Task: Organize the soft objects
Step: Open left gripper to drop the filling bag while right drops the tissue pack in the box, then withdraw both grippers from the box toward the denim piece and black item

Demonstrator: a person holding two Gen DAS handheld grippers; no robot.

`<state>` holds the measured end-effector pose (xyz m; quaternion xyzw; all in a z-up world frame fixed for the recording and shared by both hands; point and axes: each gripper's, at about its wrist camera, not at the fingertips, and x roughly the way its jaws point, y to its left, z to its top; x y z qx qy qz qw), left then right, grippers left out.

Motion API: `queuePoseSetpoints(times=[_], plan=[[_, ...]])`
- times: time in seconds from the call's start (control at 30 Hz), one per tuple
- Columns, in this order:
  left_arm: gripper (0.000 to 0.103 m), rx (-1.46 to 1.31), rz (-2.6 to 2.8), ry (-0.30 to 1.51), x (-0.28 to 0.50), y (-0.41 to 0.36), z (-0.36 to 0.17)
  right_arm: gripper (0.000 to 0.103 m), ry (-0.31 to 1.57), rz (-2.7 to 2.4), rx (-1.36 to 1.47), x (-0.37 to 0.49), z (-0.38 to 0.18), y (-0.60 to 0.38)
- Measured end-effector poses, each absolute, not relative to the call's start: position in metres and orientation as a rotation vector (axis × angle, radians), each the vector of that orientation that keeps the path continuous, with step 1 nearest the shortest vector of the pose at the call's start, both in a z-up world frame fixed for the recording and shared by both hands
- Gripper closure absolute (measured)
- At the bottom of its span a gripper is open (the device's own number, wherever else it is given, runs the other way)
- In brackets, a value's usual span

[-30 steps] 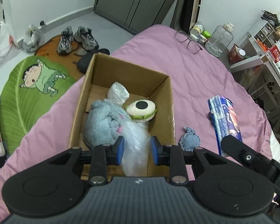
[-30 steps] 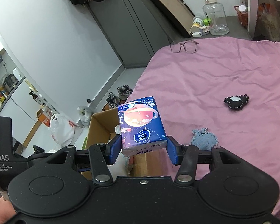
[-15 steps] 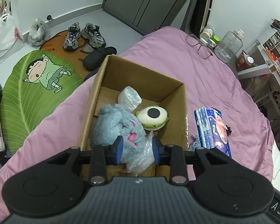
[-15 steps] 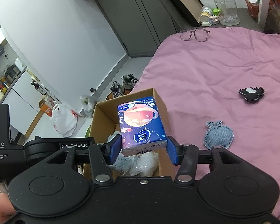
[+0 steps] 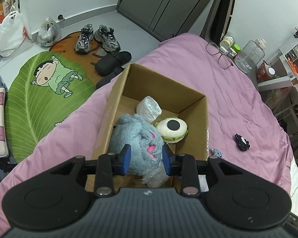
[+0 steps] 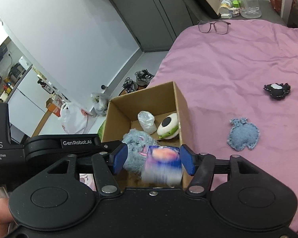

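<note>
A cardboard box (image 5: 190,93) (image 6: 180,97) stands on the pink bed. In it lie a grey-blue plush (image 5: 137,136) (image 6: 135,140), a white one-eyed plush (image 5: 171,128) (image 6: 167,126) and a clear plastic wad (image 5: 149,108) (image 6: 147,120). My left gripper (image 5: 146,159) is open and empty above the box's near end. My right gripper (image 6: 151,159) is open over the box; the blue tissue pack (image 6: 162,165) is blurred, dropping between its fingers. A denim plush (image 6: 242,136) (image 5: 216,151) and a black plush (image 6: 276,91) (image 5: 242,141) lie on the bed (image 6: 238,59).
Glasses (image 5: 219,54) (image 6: 212,25), a clear jug (image 5: 249,57) (image 6: 246,2) and small jars stand at the bed's far end. Shoes (image 5: 97,37), a leaf rug (image 5: 35,97) and plastic bags (image 5: 8,33) lie on the floor to the left. Shelves (image 5: 290,63) stand at the right.
My right gripper moved over the box, opened and let go of the tissue pack, which now falls. My left gripper drew back a little over the box.
</note>
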<state>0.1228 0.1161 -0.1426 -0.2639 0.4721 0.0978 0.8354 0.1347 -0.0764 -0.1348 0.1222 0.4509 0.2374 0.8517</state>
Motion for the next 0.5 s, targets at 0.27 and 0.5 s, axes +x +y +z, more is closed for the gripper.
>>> queuePoseSetpoints(times=[0.27, 0.5], plan=[[0.072, -0.547, 0.195, 0.988, 0.119, 0.110, -0.134, 0.041, 0.925, 0.478, 0.263, 0.128, -0.124, -0.098], [0.060, -0.513, 0.183, 0.991, 0.114, 0.096, -0.124, 0.031, 0.914, 0.447, 0.256, 0.121, -0.120, -0.117]])
